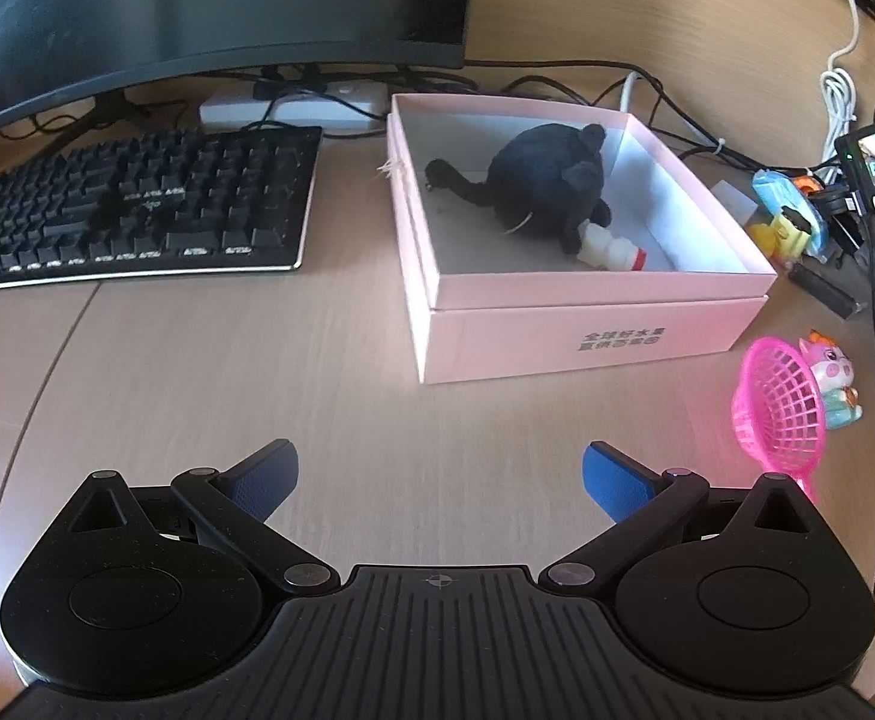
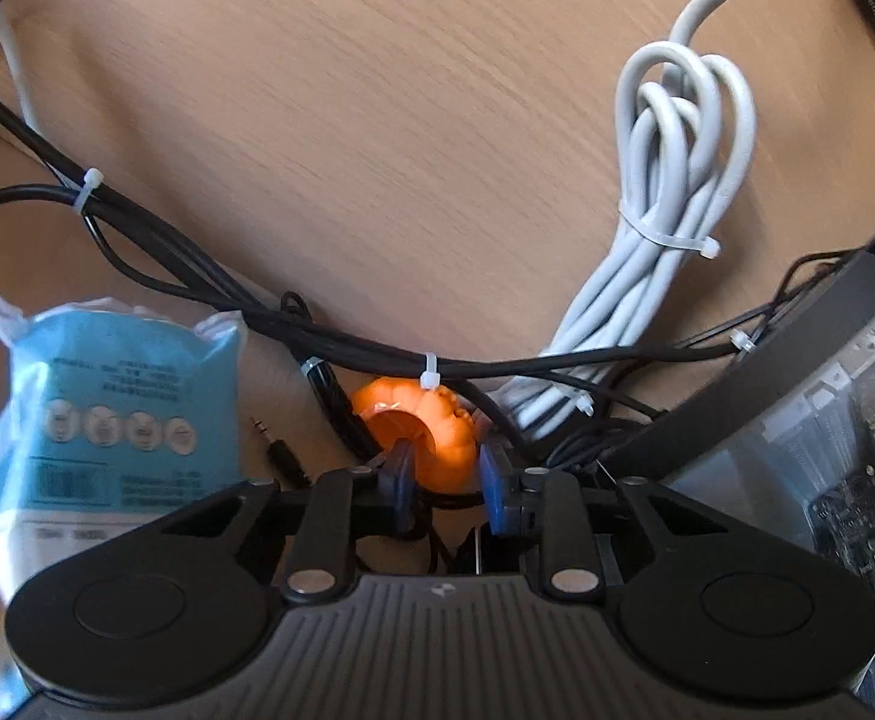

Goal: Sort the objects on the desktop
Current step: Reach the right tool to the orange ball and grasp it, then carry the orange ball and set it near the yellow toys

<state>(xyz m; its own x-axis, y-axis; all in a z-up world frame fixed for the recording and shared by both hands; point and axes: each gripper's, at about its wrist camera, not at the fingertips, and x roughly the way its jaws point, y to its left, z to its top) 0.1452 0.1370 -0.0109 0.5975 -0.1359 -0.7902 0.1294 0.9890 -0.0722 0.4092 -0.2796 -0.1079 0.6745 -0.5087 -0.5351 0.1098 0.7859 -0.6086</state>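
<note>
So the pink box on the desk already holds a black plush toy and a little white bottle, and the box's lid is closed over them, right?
Not quite. The pink box does hold the black plush toy and the little white bottle, but it is open, with no lid over them. The left wrist view looks straight down into it.

A black keyboard (image 1: 131,204) lies on the wooden desk (image 1: 257,372) below the dark monitor (image 1: 209,6), with a white power strip (image 1: 299,105) behind it. Against the wood wall panel (image 2: 347,120), a coiled grey cable (image 2: 665,192) cinched by a white zip tie (image 2: 674,238) hangs beside black cables (image 2: 209,294) that are themselves zip-tied. A loose black audio plug (image 2: 281,450) lies on the desk, and a computer case with a clear side (image 2: 845,468) stands at the right.
</note>
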